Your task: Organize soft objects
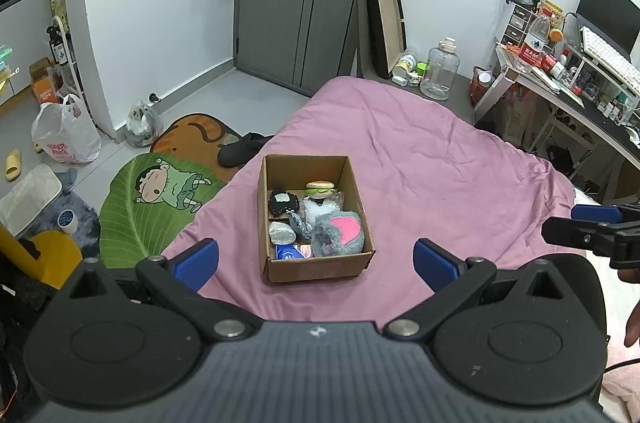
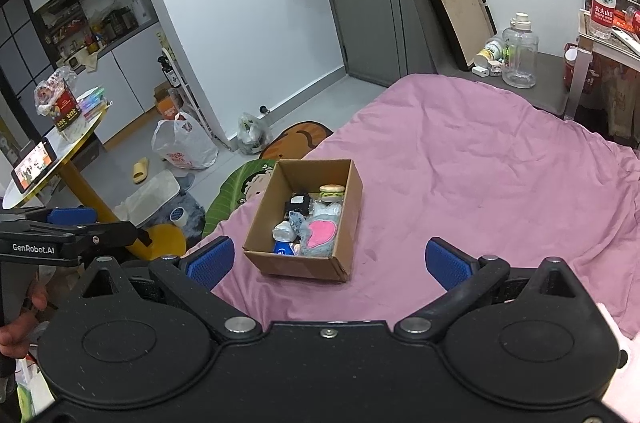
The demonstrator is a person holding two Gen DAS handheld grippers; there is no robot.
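Note:
An open cardboard box (image 1: 276,263) (image 2: 264,219) sits on the pink bedsheet (image 1: 420,151) (image 2: 480,151). Inside lie a grey plush with a pink heart (image 1: 340,233) (image 2: 320,233), a burger toy (image 1: 319,187) (image 2: 332,191), a black soft item (image 1: 282,202) (image 2: 299,203), clear crinkled bags and a blue pack (image 1: 289,251) (image 2: 282,247). My left gripper (image 1: 316,265) is open, held back from the box's near side. My right gripper (image 2: 330,263) is open too, just short of the box. Each gripper shows at the other view's edge.
Left of the bed, floor mats (image 1: 152,199), plastic bags (image 1: 66,135) and a yellow-legged round table (image 2: 60,143) crowd the floor. A cluttered desk (image 1: 580,79) stands right of the bed. A clear jug (image 1: 440,69) and a leaning frame (image 1: 386,19) stand beyond the bed's far end.

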